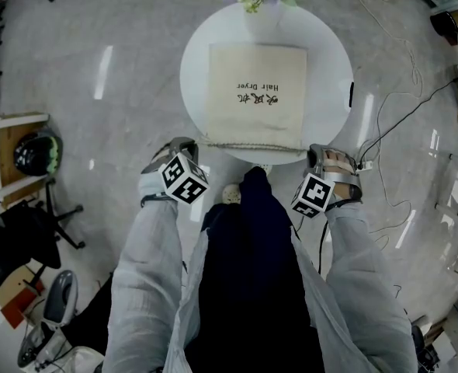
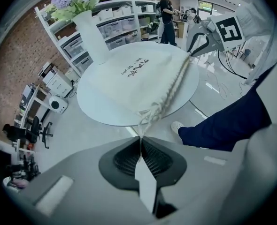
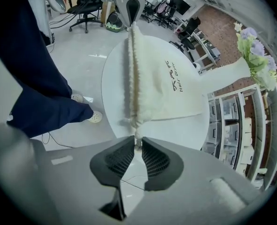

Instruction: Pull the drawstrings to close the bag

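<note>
On the round white surface (image 1: 202,53), the cream bag (image 1: 256,92) lies flat with its gathered mouth along the near edge, and a vase (image 2: 92,36) of flowers stands at the far edge. The left claw (image 2: 140,139) is pinched tight on the drawstring (image 2: 151,112) at the mouth's left end. The right claw (image 3: 138,142) is closed narrowly on the cord's right end, just off the near rim.

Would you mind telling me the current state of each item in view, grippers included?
Left gripper: fingers shut on the left drawstring end.
Right gripper: fingers shut on the right drawstring end.
Hair-dryer bag: lying flat on the table, mouth puckered but not yet cinched.
Vase: upright, holding flowers.
</note>
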Tool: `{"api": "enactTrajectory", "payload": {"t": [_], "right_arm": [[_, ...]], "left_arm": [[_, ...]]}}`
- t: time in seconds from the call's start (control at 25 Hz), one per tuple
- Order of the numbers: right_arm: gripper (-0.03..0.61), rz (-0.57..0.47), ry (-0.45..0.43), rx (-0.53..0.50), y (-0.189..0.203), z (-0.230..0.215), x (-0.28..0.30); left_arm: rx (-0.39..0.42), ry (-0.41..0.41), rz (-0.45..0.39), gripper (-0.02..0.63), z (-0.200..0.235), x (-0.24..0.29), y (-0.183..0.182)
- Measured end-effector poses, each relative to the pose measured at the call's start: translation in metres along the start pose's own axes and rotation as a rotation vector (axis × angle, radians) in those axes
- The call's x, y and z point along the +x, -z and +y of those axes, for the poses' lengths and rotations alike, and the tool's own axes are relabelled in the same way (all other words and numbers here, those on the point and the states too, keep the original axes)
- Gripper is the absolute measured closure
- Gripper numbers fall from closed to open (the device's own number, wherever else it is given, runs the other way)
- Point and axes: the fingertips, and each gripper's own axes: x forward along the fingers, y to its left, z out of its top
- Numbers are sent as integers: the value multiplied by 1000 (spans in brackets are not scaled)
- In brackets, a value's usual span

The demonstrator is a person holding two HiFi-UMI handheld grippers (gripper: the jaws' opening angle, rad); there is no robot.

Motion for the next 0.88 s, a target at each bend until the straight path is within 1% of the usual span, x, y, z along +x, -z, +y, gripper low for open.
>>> {"api": "enactTrajectory", "payload": {"t": [0.16,0.32,0.64,0.72,0.88], "right_arm": [[526,24,6,12,11,0,1],[526,60,0,39,32,-1,2],[526,71,12,99,51,1,0],[526,73,13,96,54,3,1],[526,74,28,56,60,0,-1]], "left_arm": [[-27,-18,22,581,5,0,9],[-51,-23,41,583,9,-3,16],[-93,-55,49,581,8,-7,21],[-93,-58,51,581,7,-8,23],[-61,-68,74,581,6,-11,30]]}}
